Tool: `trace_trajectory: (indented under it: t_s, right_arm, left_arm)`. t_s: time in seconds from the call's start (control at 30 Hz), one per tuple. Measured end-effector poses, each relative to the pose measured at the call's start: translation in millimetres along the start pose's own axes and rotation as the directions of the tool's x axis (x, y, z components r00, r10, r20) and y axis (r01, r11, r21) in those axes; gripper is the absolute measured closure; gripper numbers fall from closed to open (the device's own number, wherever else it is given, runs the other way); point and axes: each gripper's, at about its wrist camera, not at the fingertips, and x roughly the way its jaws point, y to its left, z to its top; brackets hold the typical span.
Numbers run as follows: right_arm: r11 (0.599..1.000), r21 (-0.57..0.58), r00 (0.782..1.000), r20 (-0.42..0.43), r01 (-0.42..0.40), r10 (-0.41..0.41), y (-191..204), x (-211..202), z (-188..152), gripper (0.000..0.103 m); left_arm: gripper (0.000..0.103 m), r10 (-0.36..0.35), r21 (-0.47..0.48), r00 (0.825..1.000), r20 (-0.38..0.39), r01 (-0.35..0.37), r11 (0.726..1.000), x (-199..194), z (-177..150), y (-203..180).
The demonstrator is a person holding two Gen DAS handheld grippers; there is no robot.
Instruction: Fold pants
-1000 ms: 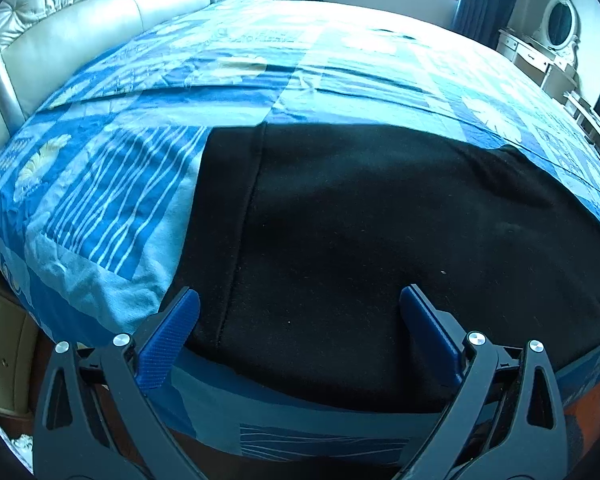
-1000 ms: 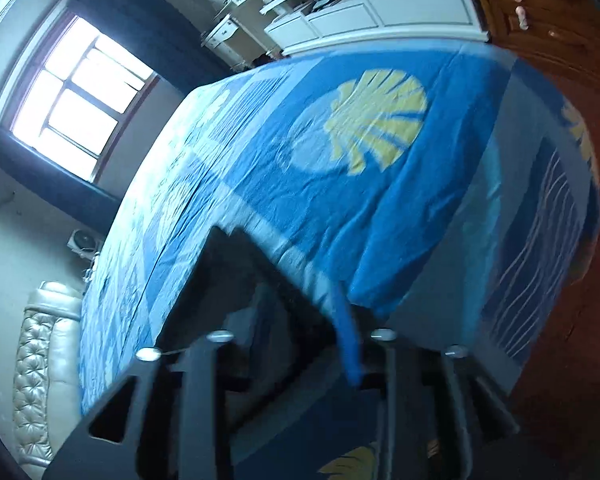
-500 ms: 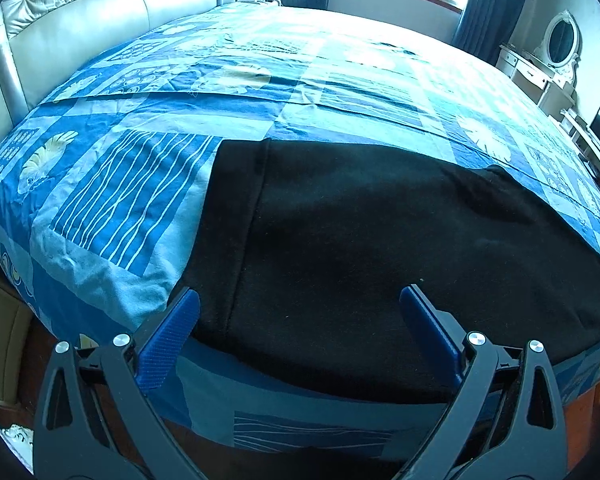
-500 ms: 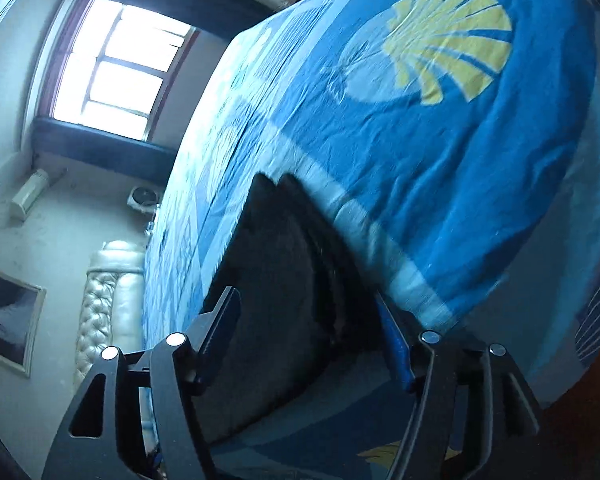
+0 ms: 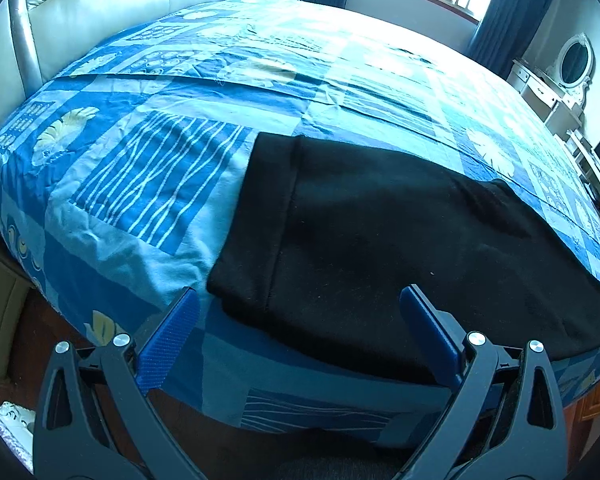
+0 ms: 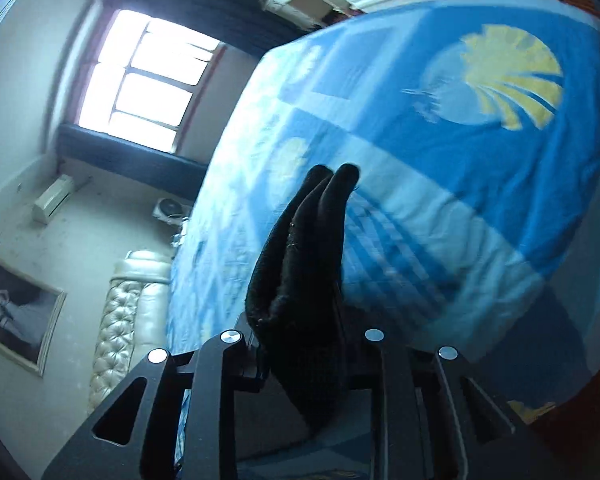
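Lying flat across the lower centre of the left wrist view, black pants (image 5: 400,248) cover the near edge of a bed's blue patchwork bedspread (image 5: 148,184). The left gripper (image 5: 300,332), at frame bottom, has its blue pads wide apart, holding nothing. In the right wrist view, centre frame, the right gripper (image 6: 300,344) is clamped on a bunched fold of pants fabric, raised w/ the bedspread blurred behind.

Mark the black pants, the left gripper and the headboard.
black pants (image 5: 380,248): left wrist view, flat middle of the cloth.
left gripper (image 5: 296,304): left wrist view, midway between its open blue fingertips.
headboard (image 5: 112,4): left wrist view, cream padded front.
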Motion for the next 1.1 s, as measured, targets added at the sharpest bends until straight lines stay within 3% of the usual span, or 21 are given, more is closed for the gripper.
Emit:
trace_trajectory:
  t_s: [0.33, 0.5, 0.83, 1.1]
  right_arm:
    - [0.973, -0.195, 0.992, -0.051, -0.121, 0.113, 122.3, 30.4, -37.1, 0.078]
    - [0.948, -0.292, 0.99, -0.102, -0.126, 0.1, 166.7, 60.9, -74.9, 0.078]
    - [0.889, -0.45, 0.976, -0.218, -0.086, -0.015, 199.3, 124.0, -159.1, 0.078]
    - [0.823, -0.568, 0.944, -0.278, -0.013, -0.176, 200.4, 180.0, -227.3, 0.078]
  left_arm:
    - [0.003, -0.026, 0.013, 0.999, 0.022, 0.025, 1.0, -17.0, 0.9, -5.1]
    - [0.003, -0.046, 0.018, 0.999, 0.016, 0.046, 0.999, -18.2, -0.9, -12.4]
    - [0.003, -0.068, 0.071, 0.997, 0.035, 0.066, 0.995, -24.4, -6.0, -32.3]
    - [0.003, -0.059, 0.094, 0.996, 0.064, 0.053, 0.994, -30.7, -6.6, -36.4]
